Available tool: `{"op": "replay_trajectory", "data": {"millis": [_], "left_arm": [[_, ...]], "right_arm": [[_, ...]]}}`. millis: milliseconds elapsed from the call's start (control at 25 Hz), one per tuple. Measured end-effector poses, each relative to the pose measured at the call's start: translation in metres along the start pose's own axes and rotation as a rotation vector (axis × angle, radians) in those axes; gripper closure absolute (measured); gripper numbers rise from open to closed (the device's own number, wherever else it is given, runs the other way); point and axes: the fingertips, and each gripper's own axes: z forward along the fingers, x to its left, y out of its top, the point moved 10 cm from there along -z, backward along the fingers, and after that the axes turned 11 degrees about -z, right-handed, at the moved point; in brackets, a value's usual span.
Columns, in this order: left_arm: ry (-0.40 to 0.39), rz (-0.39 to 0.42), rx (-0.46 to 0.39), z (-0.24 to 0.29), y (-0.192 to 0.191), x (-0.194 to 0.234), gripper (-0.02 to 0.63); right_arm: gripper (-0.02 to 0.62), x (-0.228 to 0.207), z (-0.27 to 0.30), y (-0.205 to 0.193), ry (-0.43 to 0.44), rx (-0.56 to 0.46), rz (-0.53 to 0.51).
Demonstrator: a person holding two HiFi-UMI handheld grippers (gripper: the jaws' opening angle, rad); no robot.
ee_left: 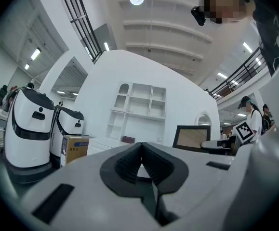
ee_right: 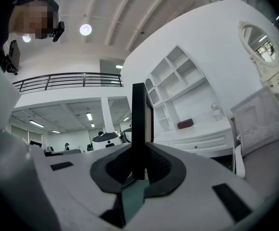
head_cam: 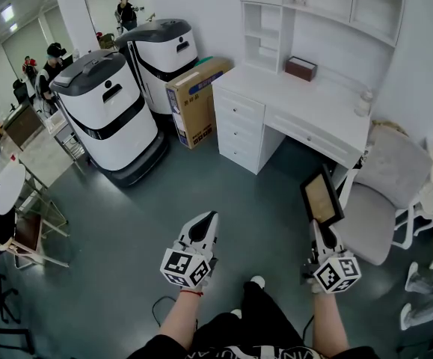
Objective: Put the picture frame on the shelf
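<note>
**While the picture frame (head_cam: 321,195) hangs short of the shelf (head_cam: 317,17), guard the thin grip**

Because the right gripper (head_cam: 318,234) is clamped on the frame's bottom edge alone, the whole panel stands above the jaws like a lever. At the lower right of the head view it hangs over the floor, just in front of the grey chair (head_cam: 384,193) and well apart from the white desk (head_cam: 306,99). The right gripper view shows it edge-on and upright, seated deep between the pads.

As I judge it, the grip should stay firm and the wrist slow, since a quick swing could twist the frame in the pads. The shelf sits at the upper right of the head view, above the desk top. The frame therefore has to rise high and pass over the brown box (head_cam: 301,68) and the small bottle (head_cam: 363,103) without clipping them or the chair back. Choose an open compartment, enter bottom edge first, let the frame lean slightly back, and only then loosen.

The left gripper (head_cam: 203,226), at lower centre with its jaws together on nothing, could nudge the top edge if it tips.
</note>
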Motion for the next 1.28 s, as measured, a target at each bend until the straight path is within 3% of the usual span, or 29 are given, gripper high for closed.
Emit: {"op": "replay_trajectory", "data": {"millis": [760,1280], "left_arm": [[0.032,0.001,0.019,0.155,0.039,0.11,0.6],[0.03,0.002,0.035,0.276,0.056,0.175,0.6]], "right_arm": [[0.546,-0.05,0.202,0.006,0.059,0.054,-0.026],[0.546,-0.107,0.319,0.005,0.022,0.072,-0.009]]}}
